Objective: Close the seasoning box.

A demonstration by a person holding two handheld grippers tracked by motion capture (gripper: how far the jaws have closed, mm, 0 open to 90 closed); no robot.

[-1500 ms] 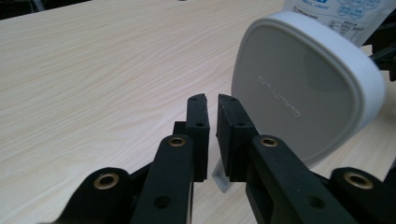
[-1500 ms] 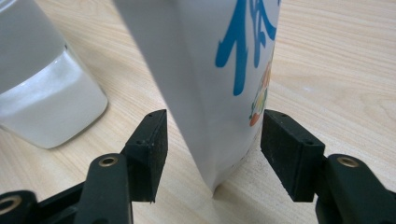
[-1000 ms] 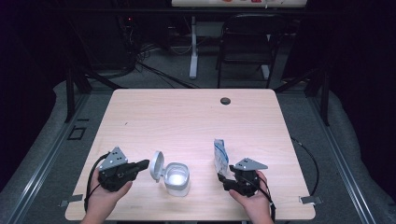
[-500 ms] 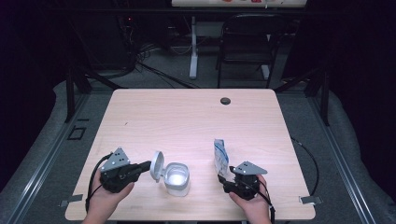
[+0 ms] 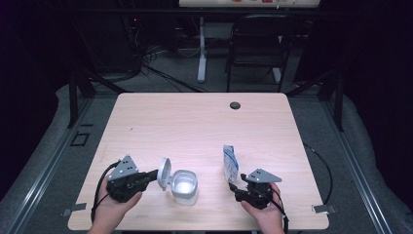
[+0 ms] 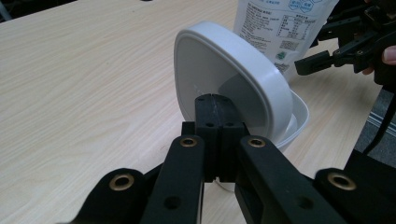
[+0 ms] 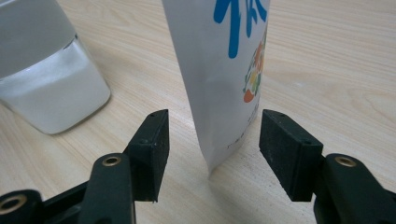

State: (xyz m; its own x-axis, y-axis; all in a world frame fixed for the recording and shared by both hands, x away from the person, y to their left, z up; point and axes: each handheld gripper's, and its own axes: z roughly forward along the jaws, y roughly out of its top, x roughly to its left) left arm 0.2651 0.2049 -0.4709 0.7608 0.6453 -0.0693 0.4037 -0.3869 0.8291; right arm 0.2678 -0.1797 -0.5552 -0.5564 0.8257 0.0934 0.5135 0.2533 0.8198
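Left gripper (image 5: 148, 176) has its jaws pressed together on the edge of the hinged lid (image 6: 224, 84), holding it up off the white container (image 5: 184, 186) near the front edge of the table (image 5: 195, 122). Right gripper (image 5: 234, 186) is spread, with the pouch (image 5: 230, 163) standing upright between its pads (image 7: 150, 149) but not touched on either side (clear gap both sides in the right gripper view).

My read on the step: grab the pouch, then pour into the open container.

- Table first: plenty of bare wood behind the pouch, so don't shove it forward as you close; it's light and will likely tip.
- Container: you're holding the lid open, keep it that way. The body sits just left of the pouch, so the carry is short.
- Pouch: you're low on it, near the bottom seam. I'd go slightly higher, since the base looks thin and may fold. Centre it, it looks nearer the left pad.
- Pads: close slowly and evenly, stop once the film dents.
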